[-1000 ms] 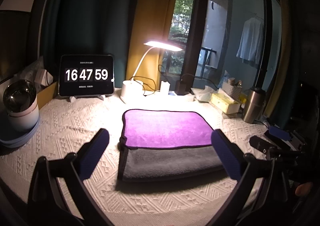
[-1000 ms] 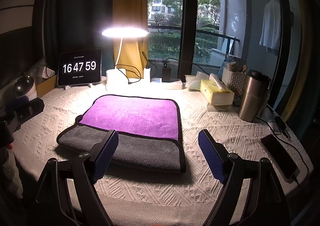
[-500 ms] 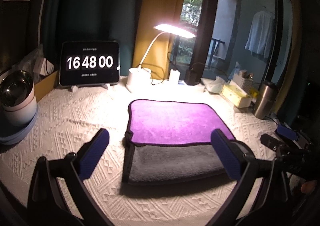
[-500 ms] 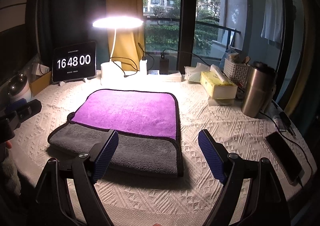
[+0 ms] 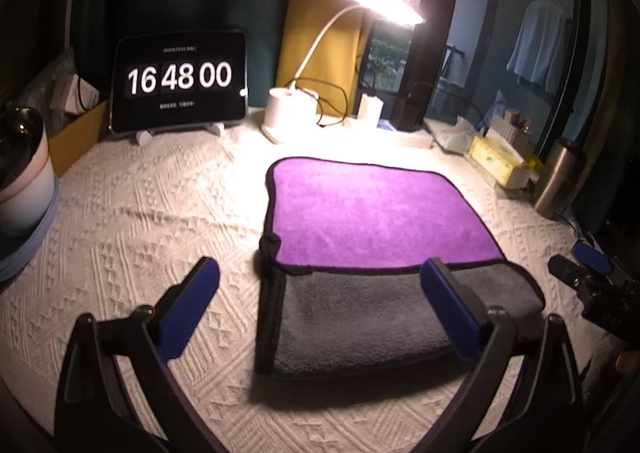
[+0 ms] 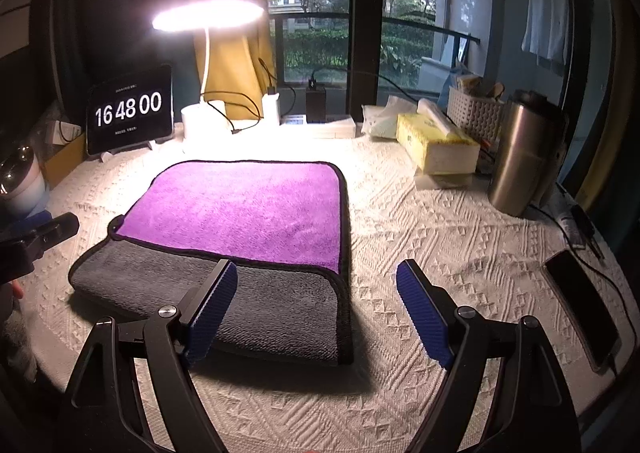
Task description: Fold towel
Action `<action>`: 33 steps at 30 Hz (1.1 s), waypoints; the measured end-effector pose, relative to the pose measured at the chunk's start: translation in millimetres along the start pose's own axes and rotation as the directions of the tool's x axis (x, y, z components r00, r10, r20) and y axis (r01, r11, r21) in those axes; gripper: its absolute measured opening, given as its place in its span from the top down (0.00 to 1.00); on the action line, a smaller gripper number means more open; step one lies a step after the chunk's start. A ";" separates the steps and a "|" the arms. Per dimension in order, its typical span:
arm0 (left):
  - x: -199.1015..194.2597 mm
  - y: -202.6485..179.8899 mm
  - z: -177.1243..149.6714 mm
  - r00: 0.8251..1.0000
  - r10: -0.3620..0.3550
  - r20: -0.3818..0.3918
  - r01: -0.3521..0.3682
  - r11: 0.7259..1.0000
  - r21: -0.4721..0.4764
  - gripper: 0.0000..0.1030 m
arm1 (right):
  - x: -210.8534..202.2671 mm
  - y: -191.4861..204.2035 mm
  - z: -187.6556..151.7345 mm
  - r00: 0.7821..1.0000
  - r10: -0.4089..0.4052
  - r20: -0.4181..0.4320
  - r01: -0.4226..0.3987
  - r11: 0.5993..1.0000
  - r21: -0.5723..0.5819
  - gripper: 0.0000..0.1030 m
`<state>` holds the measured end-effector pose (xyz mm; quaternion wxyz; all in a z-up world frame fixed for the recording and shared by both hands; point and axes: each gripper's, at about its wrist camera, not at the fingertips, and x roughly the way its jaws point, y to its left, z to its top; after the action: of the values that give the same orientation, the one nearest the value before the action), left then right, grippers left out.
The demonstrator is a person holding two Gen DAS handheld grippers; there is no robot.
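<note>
Towel [image 5: 376, 213] [image 6: 240, 209] lies flat on the white textured tablecloth [image 5: 140, 213] [image 6: 440, 245], folded over: purple face on top, grey strip exposed along the edge nearest the grippers, black piping all round. One small bunched corner where purple meets grey, on the clock side. Left gripper [image 5: 318, 303] hovers over the towel's near grey edge, jaws spread wide, holding nothing; one blue pad sits over the grey strip, the other over bare cloth beside the towel. Right gripper [image 6: 316, 307] also spread wide and empty, straddling the towel's near corner on the tumbler side, one pad over grey, the other over the tablecloth. Behind the towel: lit desk lamp [image 5: 380, 3] [image 6: 208, 15] on a white base, cables next to it. Tablet clock [image 5: 179, 81] [image 6: 129, 109] reading 16 48 00 stands beyond the towel, off to one side. Opposite side of the towel: yellow tissue box [image 6: 436, 141] [image 5: 496, 161], steel tumbler [image 6: 520, 153] [image 5: 554, 177], white basket behind them, phone [image 6: 584, 297] flat on the cloth near the table edge.
</note>
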<state>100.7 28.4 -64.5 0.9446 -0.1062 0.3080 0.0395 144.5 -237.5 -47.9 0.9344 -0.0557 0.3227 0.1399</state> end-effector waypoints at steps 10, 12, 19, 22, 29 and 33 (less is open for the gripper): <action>37.3 10.7 -5.3 0.992 -0.031 -0.126 0.026 0.999 -0.038 0.27 | 25.8 -14.6 -4.5 0.997 0.042 -0.068 -0.039 0.999 0.034 0.23; 42.5 12.7 -5.3 0.989 -0.026 -0.143 0.021 0.999 -0.037 0.31 | 31.4 -17.0 -5.3 0.995 0.044 -0.086 -0.041 0.998 0.038 0.29; 56.9 15.1 -8.3 0.978 -0.019 -0.208 0.011 0.999 -0.039 0.47 | 48.8 -26.5 -9.0 0.988 0.080 -0.135 -0.072 0.995 0.063 0.40; 61.7 15.9 -10.7 0.974 -0.007 -0.225 -0.001 0.999 -0.037 0.53 | 54.0 -29.4 -10.9 0.984 0.091 -0.152 -0.081 0.994 0.071 0.44; 60.6 12.6 -10.1 0.975 0.011 -0.222 -0.014 1.000 -0.015 0.67 | 64.4 -29.8 -14.9 0.976 0.109 -0.188 -0.096 0.992 0.077 0.58; 57.0 10.4 -9.9 0.979 0.024 -0.201 -0.024 1.000 0.007 0.80 | 66.6 -29.6 -17.1 0.974 0.112 -0.196 -0.098 0.992 0.076 0.79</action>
<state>139.6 36.8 -107.8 0.9083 -0.1038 0.4034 0.0392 193.3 -254.0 -102.1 0.8898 -0.0216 0.4220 0.1721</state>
